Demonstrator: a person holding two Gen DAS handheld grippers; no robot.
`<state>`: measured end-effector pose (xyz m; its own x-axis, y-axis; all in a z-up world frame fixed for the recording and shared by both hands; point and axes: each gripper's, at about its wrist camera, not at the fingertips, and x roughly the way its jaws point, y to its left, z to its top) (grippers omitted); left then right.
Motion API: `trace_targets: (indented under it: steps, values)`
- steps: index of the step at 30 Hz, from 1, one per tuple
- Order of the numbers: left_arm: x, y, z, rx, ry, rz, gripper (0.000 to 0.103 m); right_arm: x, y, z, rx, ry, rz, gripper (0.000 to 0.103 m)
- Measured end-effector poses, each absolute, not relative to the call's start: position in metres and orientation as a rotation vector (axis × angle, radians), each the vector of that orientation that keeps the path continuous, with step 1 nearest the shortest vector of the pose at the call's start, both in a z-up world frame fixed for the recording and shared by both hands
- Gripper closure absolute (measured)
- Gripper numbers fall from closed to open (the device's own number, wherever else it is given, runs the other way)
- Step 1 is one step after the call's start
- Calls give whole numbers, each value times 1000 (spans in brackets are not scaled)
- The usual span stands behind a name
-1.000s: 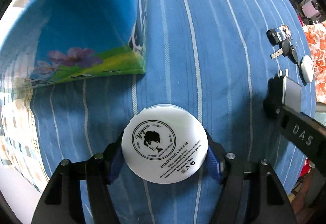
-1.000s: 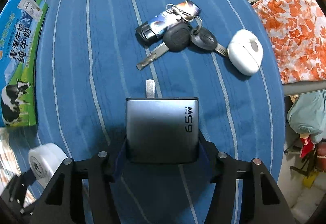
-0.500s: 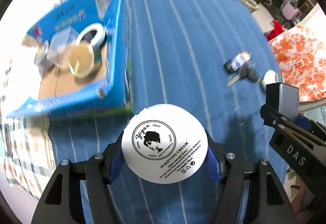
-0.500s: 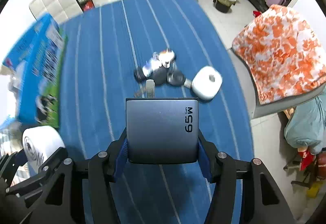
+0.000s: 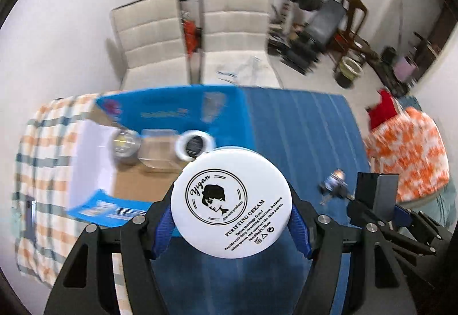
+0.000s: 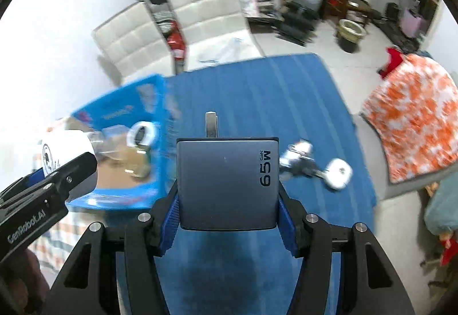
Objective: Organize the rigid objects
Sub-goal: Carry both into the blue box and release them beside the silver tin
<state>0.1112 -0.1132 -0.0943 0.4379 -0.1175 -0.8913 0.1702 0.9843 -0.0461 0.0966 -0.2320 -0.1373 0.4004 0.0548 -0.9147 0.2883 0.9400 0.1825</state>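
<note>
1. My left hand-held gripper [image 5: 231, 217] is clamped on the white cream jar [image 5: 231, 202], held up above the bench [image 5: 300, 126].
2. My right hand-held gripper [image 6: 227, 209] grips the grey charger [image 6: 227, 183].
3. The blue box [image 5: 171, 112] lies beyond; keys [image 6: 300, 160] lie right.

Grey charger [image 6: 227, 183] between gripper [image 6: 228, 213] fingers

blue striped tablecloth [image 6: 300, 91] (keys [image 6: 297, 160], white fob [image 6: 339, 173], open box [image 6: 160, 143])
</note>
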Motion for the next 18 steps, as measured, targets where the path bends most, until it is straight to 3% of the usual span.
trace_targets:
  steps: [8, 18]
  values:
    - [138, 0, -105, -4, 1162, -26, 37, 160, -121, -163, 391, 1218, 50, 42]
    - [196, 75, -221, -109, 1457, -70, 37, 221, -29, -276, 383, 1416, 113, 42]
